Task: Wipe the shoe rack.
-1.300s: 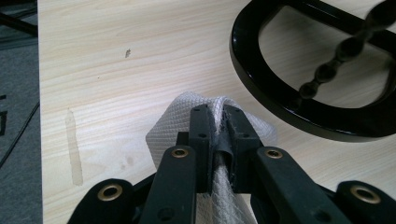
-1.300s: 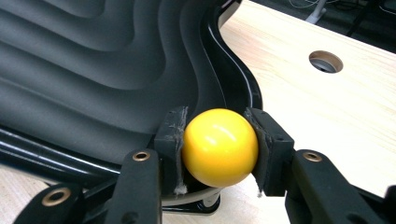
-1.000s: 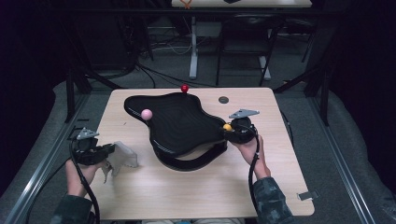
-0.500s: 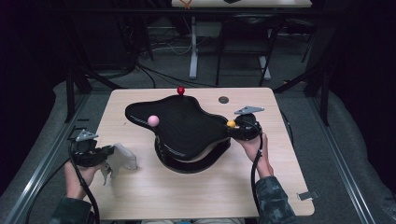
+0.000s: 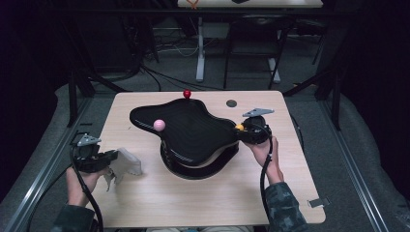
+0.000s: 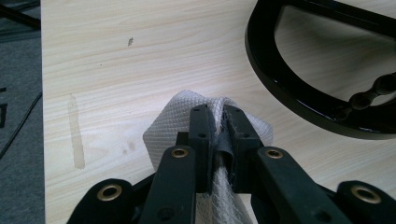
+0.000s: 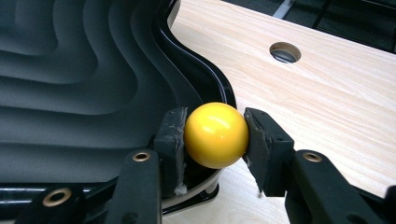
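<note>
Right gripper view, right gripper (image 7: 215,135) just closed on yellow ball (image 7: 216,134)

Glossy yellow ball (image 7: 215,134), waffle-weave white cloth (image 6: 173,122) (rough), matt pale-wood table (image 5: 222,198)

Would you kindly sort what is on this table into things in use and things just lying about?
In use:
- yellow ball, gripped by the right claw
- white cloth, pinched in the left claw
- black wavy tray

Lying about:
- pink ball
- red ball
- table hole
</note>
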A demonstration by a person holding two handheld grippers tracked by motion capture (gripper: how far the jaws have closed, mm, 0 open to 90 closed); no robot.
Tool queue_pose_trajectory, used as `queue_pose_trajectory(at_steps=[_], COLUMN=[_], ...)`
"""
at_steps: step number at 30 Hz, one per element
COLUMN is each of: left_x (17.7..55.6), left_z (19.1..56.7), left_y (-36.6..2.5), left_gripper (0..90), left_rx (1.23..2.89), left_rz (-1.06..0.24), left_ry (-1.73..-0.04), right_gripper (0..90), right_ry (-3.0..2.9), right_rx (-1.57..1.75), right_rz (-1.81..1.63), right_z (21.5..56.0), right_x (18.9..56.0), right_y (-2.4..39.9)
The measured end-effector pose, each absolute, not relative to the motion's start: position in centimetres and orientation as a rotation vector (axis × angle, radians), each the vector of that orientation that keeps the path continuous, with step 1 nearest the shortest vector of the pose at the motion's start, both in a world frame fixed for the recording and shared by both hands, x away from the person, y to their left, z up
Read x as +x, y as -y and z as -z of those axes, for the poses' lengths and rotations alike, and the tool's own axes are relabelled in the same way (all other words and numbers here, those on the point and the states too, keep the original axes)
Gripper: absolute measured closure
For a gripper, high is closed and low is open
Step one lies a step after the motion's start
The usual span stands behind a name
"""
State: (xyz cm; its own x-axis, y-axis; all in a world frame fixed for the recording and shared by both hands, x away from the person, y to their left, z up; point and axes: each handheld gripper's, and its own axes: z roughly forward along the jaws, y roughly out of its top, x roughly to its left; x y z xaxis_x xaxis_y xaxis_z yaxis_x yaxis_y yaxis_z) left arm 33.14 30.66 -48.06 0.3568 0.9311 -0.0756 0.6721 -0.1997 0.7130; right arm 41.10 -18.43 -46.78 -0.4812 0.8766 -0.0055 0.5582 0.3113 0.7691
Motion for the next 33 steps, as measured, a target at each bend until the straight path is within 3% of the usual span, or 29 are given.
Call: queue_pose_trajectory(at_steps=[29,33], left_x=[33.1,33.1], left_z=[48.0,48.0], left_y=[-30.6,-30.7], left_gripper=[82.1,82.1], left_rx=[1.957,1.951], left_rz=[-0.494,-0.495], left_ry=[-1.387,-1.390], right_gripper=[59.1,53.5], right_ry=[-2.164,-2.150], right_rx=[1.303,1.348], right_rz=[-0.990,-1.000], right_z=[46.6,46.4], right_x=[44.3,44.5], right_y=[20.7,21.0])
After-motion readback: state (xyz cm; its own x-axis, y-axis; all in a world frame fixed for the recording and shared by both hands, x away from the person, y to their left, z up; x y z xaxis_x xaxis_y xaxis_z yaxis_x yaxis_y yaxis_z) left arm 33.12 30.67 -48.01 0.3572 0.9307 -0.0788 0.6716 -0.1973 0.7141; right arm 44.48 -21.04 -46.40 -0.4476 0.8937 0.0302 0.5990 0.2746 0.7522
